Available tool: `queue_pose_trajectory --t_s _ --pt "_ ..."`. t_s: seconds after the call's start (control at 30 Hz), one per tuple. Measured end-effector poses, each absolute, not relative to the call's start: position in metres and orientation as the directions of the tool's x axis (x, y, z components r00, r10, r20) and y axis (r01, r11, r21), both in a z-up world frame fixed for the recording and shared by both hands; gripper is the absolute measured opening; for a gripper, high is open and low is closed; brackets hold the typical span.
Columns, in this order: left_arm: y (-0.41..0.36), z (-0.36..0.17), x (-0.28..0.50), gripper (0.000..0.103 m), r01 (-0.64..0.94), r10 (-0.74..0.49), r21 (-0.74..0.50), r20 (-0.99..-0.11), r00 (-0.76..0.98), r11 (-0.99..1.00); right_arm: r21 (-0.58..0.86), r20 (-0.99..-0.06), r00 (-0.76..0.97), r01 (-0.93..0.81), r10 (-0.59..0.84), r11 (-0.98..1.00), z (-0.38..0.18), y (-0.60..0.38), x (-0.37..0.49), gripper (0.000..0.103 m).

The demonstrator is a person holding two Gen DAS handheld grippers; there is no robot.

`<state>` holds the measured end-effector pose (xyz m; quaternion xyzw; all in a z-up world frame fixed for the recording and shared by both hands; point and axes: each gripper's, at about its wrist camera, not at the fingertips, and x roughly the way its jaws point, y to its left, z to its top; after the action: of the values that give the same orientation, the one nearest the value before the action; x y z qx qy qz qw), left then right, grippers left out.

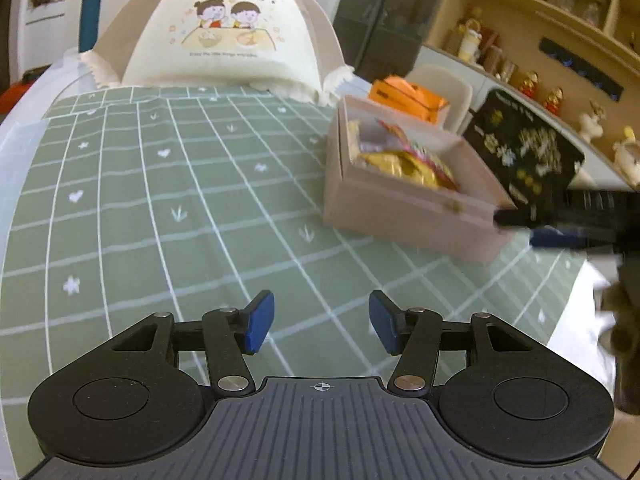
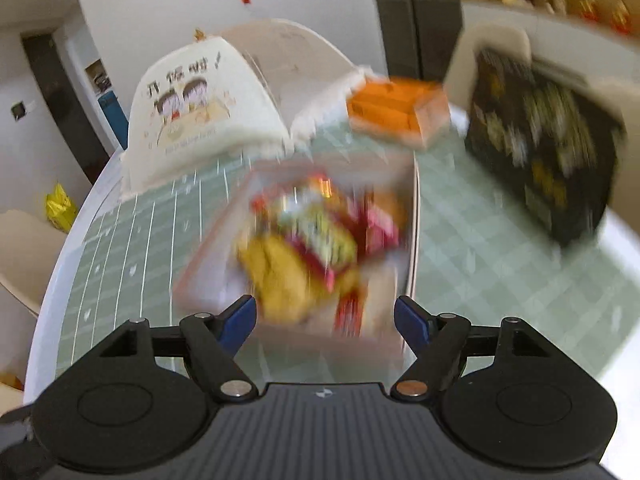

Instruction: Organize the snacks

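With both tongs, left (image 1: 321, 322) and right (image 2: 325, 320), spread empty, we risked knocking the snack box (image 2: 304, 240) off the counter (image 1: 160, 200).

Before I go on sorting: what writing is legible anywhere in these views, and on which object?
"开饭啦!" on the cream fabric food cover, above its cartoon children.
Small English line beneath that cartoon: too small to read.
Gold print on the black bag: blurred, unreadable.
Dark print on the orange box: unreadable.
Wrappers in the pink open box: unreadable.
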<state>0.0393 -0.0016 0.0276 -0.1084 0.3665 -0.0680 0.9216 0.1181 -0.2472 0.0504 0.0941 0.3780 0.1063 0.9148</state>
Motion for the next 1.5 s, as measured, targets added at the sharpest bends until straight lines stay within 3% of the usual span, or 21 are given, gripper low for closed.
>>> queue_pose_trajectory --t_s 0.13,0.37,0.5,0.6,1.5 --pt "-0.018 0.012 0.039 0.058 0.084 -0.205 -0.210 -0.665 0.718 0.974 0.268 -0.675 0.690 -0.102 0.262 0.958 0.008 -0.242 0.069 0.077" --pt "-0.044 0.002 0.042 0.059 0.149 -0.185 -0.110 -0.625 0.758 0.983 0.153 -0.678 0.716 -0.081 0.165 0.985 -0.022 -0.227 0.048 0.082" --pt "-0.053 -0.001 0.046 0.059 0.179 -0.174 -0.054 -0.612 0.771 0.982 0.076 -0.681 0.725 -0.072 0.105 0.994 -0.026 -0.218 0.048 0.089" --pt "-0.060 -0.002 0.047 0.059 0.189 -0.150 -0.003 -0.617 0.773 0.982 0.016 -0.682 0.731 -0.026 0.030 1.000 -0.031 -0.214 0.049 0.103" --pt "-0.059 -0.003 0.050 0.058 0.180 -0.147 -0.009 -0.611 0.778 0.984 0.024 -0.653 0.757 0.031 -0.008 0.999 -0.036 -0.220 0.044 0.103"
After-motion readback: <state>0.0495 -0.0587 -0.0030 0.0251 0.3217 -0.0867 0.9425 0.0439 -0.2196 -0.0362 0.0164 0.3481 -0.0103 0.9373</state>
